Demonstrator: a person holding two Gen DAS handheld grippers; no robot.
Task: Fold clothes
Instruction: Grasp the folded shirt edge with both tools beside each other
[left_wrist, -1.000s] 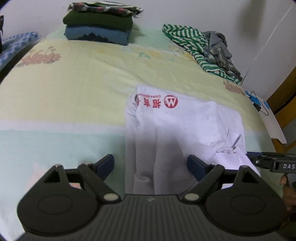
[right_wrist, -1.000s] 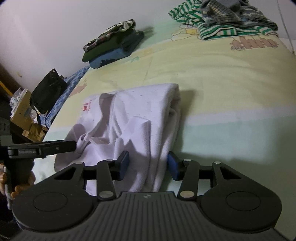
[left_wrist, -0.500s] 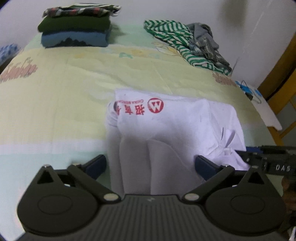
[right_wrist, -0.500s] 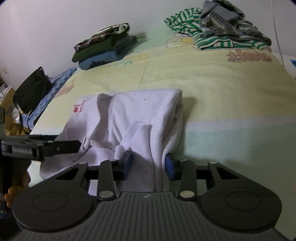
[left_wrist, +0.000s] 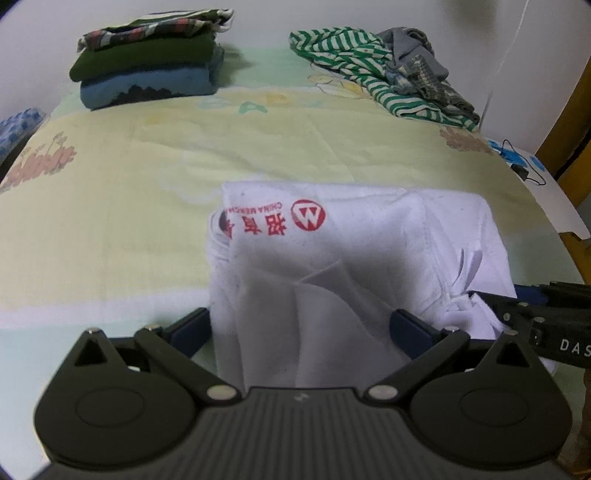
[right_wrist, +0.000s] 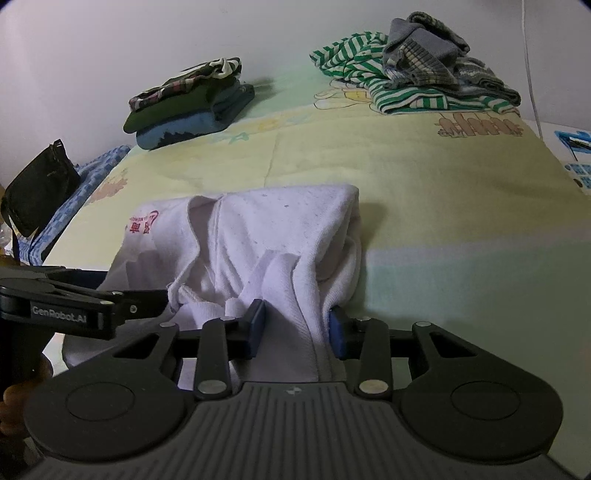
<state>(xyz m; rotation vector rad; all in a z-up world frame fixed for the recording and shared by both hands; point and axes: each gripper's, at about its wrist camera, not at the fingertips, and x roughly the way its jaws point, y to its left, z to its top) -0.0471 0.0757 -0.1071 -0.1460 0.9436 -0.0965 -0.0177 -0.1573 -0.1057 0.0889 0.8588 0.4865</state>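
Observation:
A white shirt (left_wrist: 332, 258) with a red logo lies partly folded on the bed; it also shows in the right wrist view (right_wrist: 258, 240). My left gripper (left_wrist: 301, 328) is open wide, its fingers on either side of the shirt's near left edge. My right gripper (right_wrist: 297, 326) is partly open, with a bunched fold of the shirt's near right edge between its fingers. Each gripper shows from the side in the other's view, the right gripper (left_wrist: 535, 317) and the left gripper (right_wrist: 85, 299).
A stack of folded clothes (left_wrist: 147, 62) sits at the bed's far left. A loose heap with a green-striped shirt (left_wrist: 376, 70) lies at the far right. A black bag (right_wrist: 37, 188) stands off the bed's left side. The yellow-green sheet (left_wrist: 110, 203) covers the bed.
Both grippers have drawn nearer the shirt's near edge and tilted up. The left fingers have spread wider around the cloth; the right fingers have opened a little.

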